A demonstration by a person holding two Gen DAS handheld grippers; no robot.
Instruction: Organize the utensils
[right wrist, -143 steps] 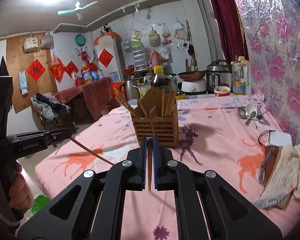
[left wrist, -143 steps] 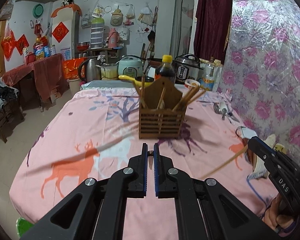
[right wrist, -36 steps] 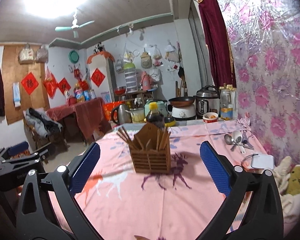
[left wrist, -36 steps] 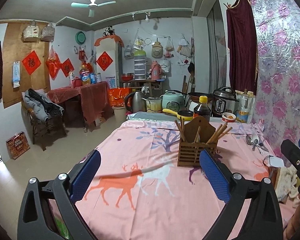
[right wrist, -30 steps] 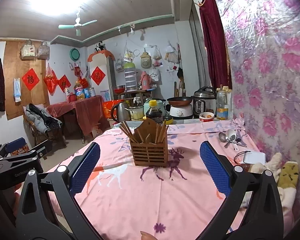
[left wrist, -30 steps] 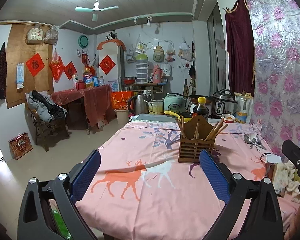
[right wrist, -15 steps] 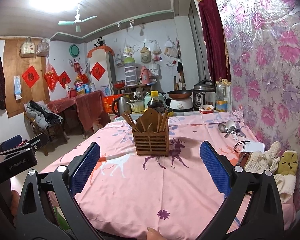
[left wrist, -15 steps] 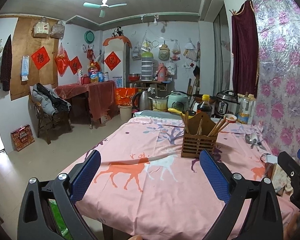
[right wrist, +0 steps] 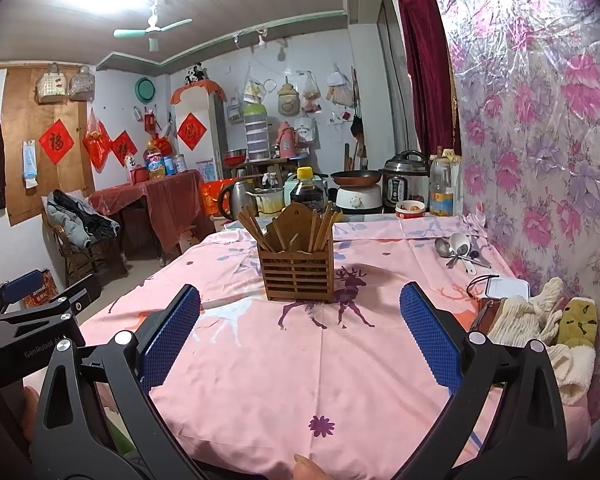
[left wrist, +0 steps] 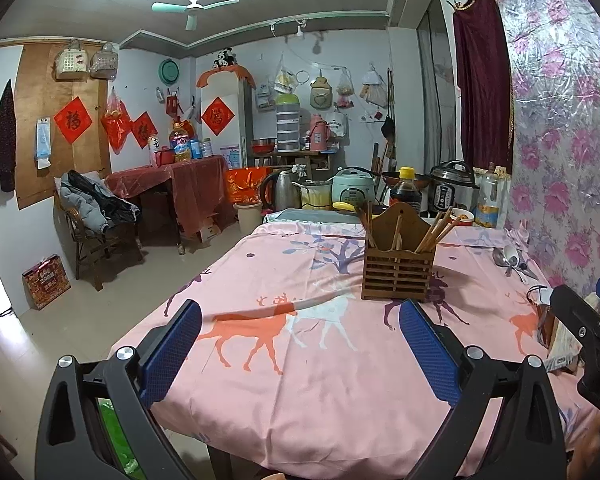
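Note:
A slatted wooden utensil holder (left wrist: 396,270) (right wrist: 298,270) stands mid-table with several chopsticks (left wrist: 436,230) (right wrist: 320,228) upright in it. A few metal and white spoons (left wrist: 510,258) (right wrist: 458,250) lie loose near the right wall. My left gripper (left wrist: 300,344) is open, held back over the table's near edge with nothing between its blue pads (left wrist: 172,350). My right gripper (right wrist: 300,340) is open too, also empty and well short of the holder. The right gripper (left wrist: 588,336) shows at the far right of the left wrist view, and the left gripper (right wrist: 32,320) at the left of the right wrist view.
The table wears a pink deer-print cloth (left wrist: 320,340). A soy sauce bottle (right wrist: 308,192), kettle (left wrist: 282,192), rice cookers (left wrist: 354,190) and a frying pan (right wrist: 356,178) crowd the far end. A white box (right wrist: 508,286), a brown pouch and socks (right wrist: 540,320) lie at the right edge. A fingertip (right wrist: 308,468) shows below.
Both grippers, shut on chopsticks 4.8 s ago, now stand open and empty. Over the last second both have drawn back from the holder toward the table's near edge.

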